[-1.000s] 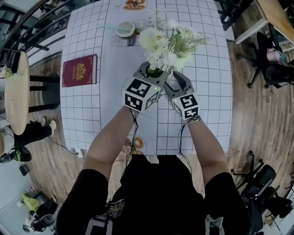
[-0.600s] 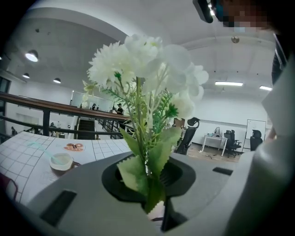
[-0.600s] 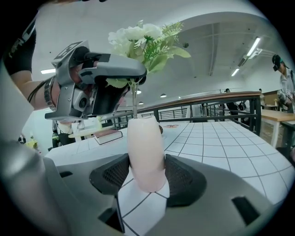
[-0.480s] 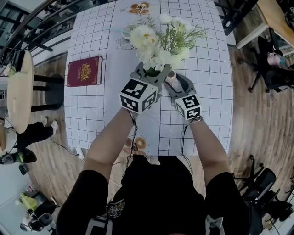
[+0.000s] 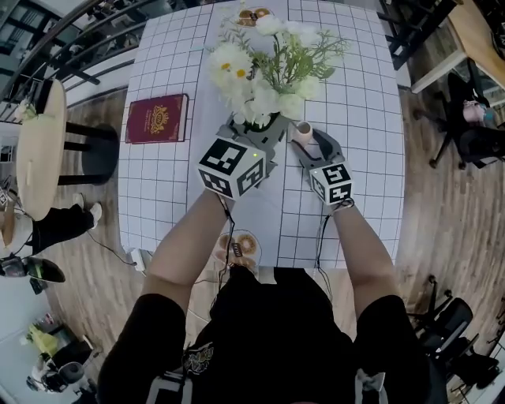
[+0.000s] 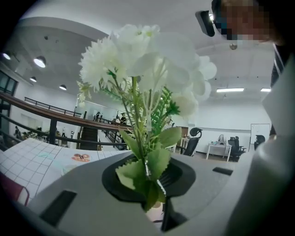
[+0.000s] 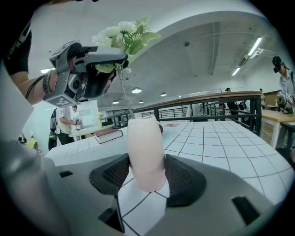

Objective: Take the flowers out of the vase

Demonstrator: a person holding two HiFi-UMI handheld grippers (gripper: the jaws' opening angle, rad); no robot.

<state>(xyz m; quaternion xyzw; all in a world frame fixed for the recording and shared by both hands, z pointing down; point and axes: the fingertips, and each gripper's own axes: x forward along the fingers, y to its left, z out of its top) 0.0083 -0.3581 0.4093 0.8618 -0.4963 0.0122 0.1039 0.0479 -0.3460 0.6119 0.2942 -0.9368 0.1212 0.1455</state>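
Your left hand-held gripper clamps the stems of one white flower bunch, a thin stem reaching the mouth of the one pale vase. Your right hand-held gripper grips that vase mid-desk.

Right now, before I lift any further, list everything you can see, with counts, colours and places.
flowers: one bunch, white with green leaves, above the vase, stems clamped in the left tool
vase: one, pale pink, upright on the table, clamped in the right tool
book: one, dark red with gold emblem, flat on the table's left side
table: one, white cloth with dark grid
round prints: two, brown, one at the cloth's far edge, one at the near edge
side table: one, round, wooden, left of the table
left tool: one, grey, shut on the flower stems
right tool: one, grey, shut on the vase
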